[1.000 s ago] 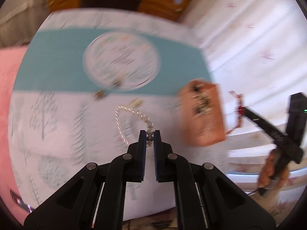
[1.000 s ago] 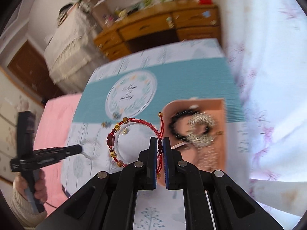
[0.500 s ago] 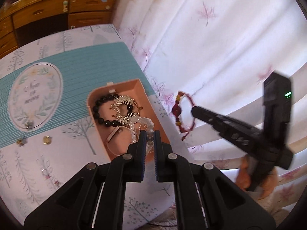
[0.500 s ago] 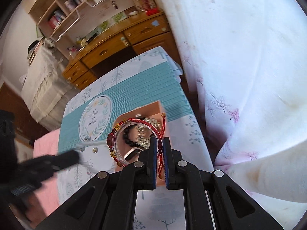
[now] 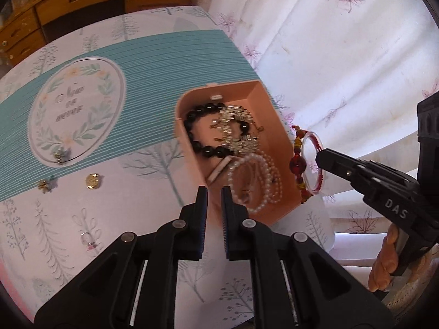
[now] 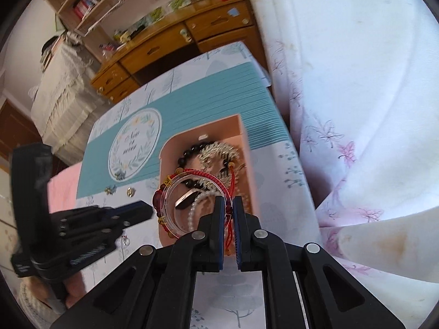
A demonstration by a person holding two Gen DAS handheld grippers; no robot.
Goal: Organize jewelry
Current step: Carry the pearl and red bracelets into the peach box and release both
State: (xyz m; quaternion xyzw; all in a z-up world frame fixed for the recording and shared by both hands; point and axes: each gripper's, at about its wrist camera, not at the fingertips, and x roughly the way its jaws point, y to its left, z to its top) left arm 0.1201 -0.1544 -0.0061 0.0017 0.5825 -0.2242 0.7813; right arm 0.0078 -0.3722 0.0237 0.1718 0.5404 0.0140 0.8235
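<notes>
An open pink jewelry box [image 5: 271, 120] [image 6: 244, 137] sits on the table near its right edge. It holds a black bead bracelet [image 5: 192, 139], a silver piece [image 5: 238, 134] and a pearl bracelet [image 5: 260, 183]. My left gripper [image 5: 214, 192] hangs just above the box's near left wall, its jaws a narrow gap apart with nothing between them. My right gripper [image 6: 228, 203] is shut on a red cord bracelet [image 6: 192, 197] with a clear ring and holds it above the box's right side; the bracelet also shows in the left wrist view [image 5: 301, 164].
Small earrings [image 5: 61, 155] [image 5: 45, 185], a gold stud [image 5: 92, 181] and a ring [image 5: 87, 238] lie on the patterned tablecloth [image 5: 137, 87] left of the box. A white curtain [image 6: 356, 96] hangs right of the table. A wooden dresser [image 6: 170, 44] stands behind.
The pearl bracelet went from the table into the box, and my left gripper no longer grips it. My right gripper carried the red bracelet over to the box.
</notes>
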